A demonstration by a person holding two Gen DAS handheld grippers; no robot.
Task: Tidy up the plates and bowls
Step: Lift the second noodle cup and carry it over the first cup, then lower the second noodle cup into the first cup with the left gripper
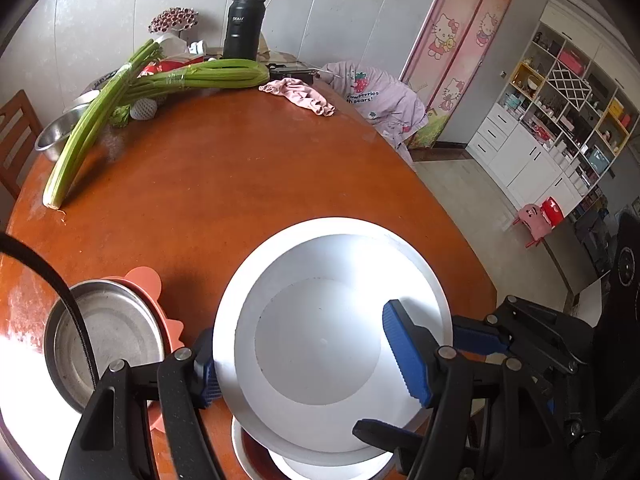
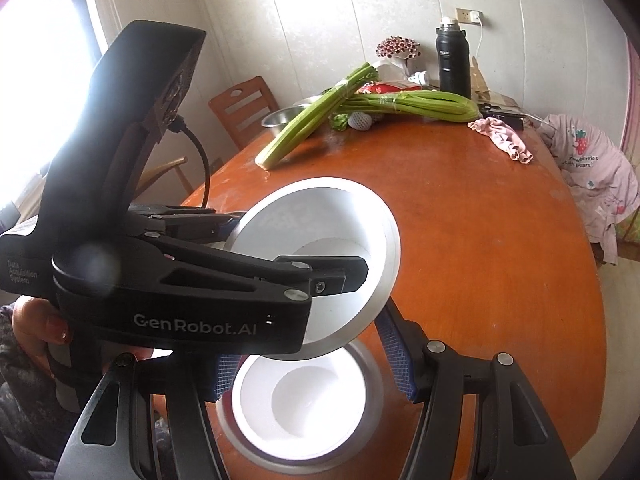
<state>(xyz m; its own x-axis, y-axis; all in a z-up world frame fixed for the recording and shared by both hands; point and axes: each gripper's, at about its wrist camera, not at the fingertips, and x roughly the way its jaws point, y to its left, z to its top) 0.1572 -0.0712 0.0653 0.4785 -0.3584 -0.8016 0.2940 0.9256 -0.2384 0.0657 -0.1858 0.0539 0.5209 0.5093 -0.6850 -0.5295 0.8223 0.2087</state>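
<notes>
On the orange bench [image 1: 248, 184], a white bowl [image 1: 320, 320] is held tilted by the left gripper [image 1: 308, 356] above a second bowl [image 2: 304, 404], straddled loosely by the right gripper [image 2: 312, 368]; nesting seems next.

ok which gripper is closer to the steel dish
Left. The left gripper holds the white bowl with one finger right beside the steel dish. The right gripper comes in from the far side of that bowl, away from the dish.

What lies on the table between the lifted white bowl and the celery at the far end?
Nothing. In both wrist views, the wooden table is bare between the white bowl held in the left gripper and the celery.
</notes>
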